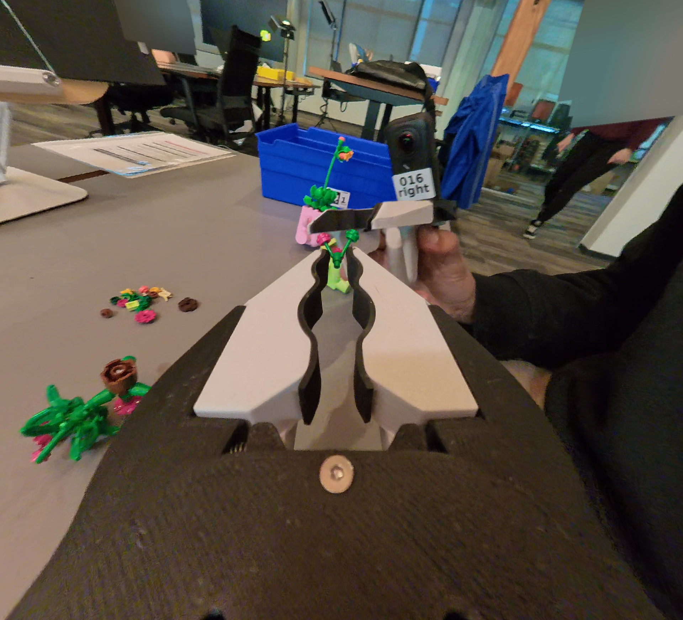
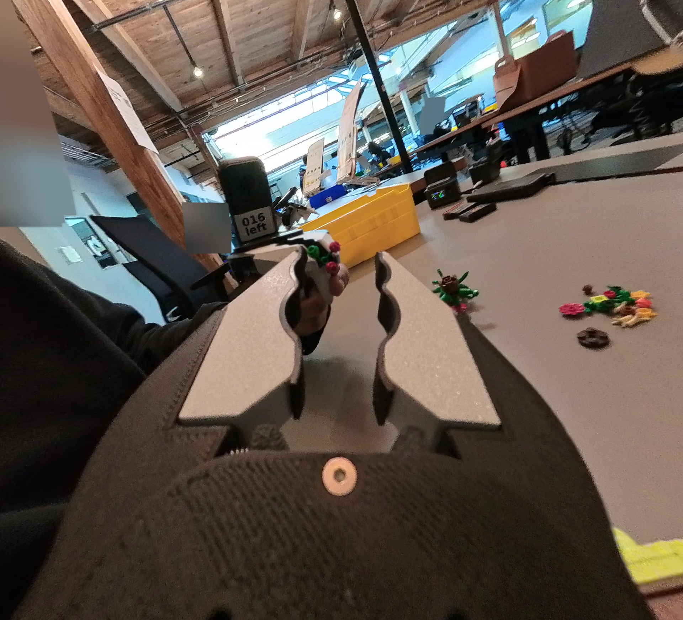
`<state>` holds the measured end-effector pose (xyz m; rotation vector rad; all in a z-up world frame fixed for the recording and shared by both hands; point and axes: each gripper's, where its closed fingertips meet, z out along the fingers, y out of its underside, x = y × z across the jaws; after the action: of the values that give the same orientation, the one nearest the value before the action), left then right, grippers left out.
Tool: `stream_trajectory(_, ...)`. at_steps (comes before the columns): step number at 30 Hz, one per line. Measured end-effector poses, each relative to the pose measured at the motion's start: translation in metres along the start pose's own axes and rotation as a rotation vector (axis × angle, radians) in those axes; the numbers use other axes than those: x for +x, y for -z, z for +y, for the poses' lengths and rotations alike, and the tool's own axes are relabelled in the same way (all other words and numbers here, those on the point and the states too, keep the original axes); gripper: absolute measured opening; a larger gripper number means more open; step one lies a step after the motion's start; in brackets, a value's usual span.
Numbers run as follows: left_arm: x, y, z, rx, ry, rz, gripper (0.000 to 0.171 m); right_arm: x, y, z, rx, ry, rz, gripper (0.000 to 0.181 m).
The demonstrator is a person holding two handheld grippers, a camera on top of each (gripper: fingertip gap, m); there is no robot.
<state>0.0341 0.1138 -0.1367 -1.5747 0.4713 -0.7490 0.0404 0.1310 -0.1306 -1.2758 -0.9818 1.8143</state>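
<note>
The left gripper [image 1: 337,258] has its fingers drawn close together at the tips, pinching a small forked green stem sprig [image 1: 338,245] with a pink bud on one branch and a green tip on the other. The sprig stands up out of the fingertips, at 12 o'clock in the left wrist view. In the right wrist view the same sprig [image 2: 325,256] shows at the tip of the left gripper, at 11 o'clock from the right gripper's own fingers.

The right gripper [image 2: 342,260] is held with its fingers clearly apart and nothing between them. In the left wrist view it crosses sideways just above the sprig, its fingers [image 1: 342,221] pointing to 9 o'clock, very near the sprig; whether they touch cannot be told.

Just behind the sprig a pink toy-brick pot [image 1: 306,229] stands on the grey desk [image 1: 166,232], with green leaves and a tall green flower stalk [image 1: 332,166] rising from it. A lime-green brick piece [image 1: 338,279] shows between the left fingers. A blue bin [image 1: 292,166] stands behind the pot.

At 9 o'clock lie a pile of small loose flower pieces [image 1: 142,301], and at 8 o'clock a green leafy cluster with a brown bloom [image 1: 85,410]. A yellow bin [image 2: 373,221] sits farther off.
</note>
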Motion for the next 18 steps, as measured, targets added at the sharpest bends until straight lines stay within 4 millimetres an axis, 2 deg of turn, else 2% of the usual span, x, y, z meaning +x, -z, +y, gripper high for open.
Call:
stream_trajectory(3, -0.005, -0.002, 0.004, -0.030, -0.085, -0.068, 0.005, -0.003, 0.001, -0.003, 0.010, 0.071, 0.019, 0.031)
stream_trajectory(7, -0.007, -0.006, 0.013, -0.084, -0.203, -0.134, 0.005, -0.005, -0.004, 0.009, -0.063, 0.167, 0.050, 0.023)
stream_trajectory(11, -0.007, -0.009, 0.017, -0.098, -0.223, -0.147, 0.005, -0.005, -0.007, 0.013, -0.091, 0.204, 0.067, 0.010)
stream_trajectory(16, -0.007, -0.007, 0.012, -0.082, -0.224, -0.157, 0.005, -0.006, -0.008, 0.016, -0.105, 0.220, 0.075, 0.012)
stream_trajectory(18, -0.007, -0.007, 0.011, -0.080, -0.227, -0.157, 0.005, -0.005, -0.009, 0.017, -0.111, 0.232, 0.082, 0.005)
